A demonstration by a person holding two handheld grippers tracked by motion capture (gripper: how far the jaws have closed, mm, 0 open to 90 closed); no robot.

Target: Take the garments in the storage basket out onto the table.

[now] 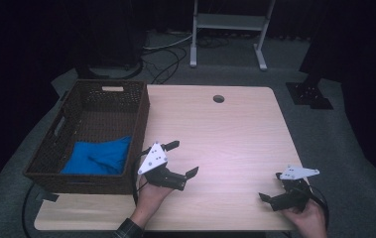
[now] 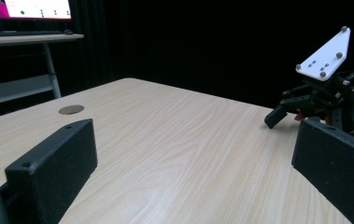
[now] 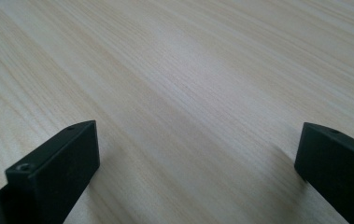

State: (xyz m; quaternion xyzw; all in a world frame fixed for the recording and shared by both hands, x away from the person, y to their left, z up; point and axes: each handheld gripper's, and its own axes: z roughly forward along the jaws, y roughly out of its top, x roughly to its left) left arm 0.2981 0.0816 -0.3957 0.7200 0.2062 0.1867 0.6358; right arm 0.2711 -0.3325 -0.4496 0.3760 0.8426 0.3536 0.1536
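Pale wood table point(image 1: 225, 134) takes up the centre of the high view, its top bare apart from a small round hole point(image 1: 219, 98) near the far edge. At centre left, a dark wicker basket point(image 1: 61, 163) sits on its left end, and a blue cloth point(image 1: 98, 156) lies crumpled in the basket's near corner. Lower centre, the left gripper point(image 1: 185, 159) rests low over the table just right of the basket, jaws wide apart and holding nothing. At lower right the right gripper point(image 1: 275, 191) lies near the front edge, jaws also apart and free of any load. My judgement: the cloth is stowed and both hands rest between steps. A next move would have the left gripper swing over the basket wall to reach the cloth.
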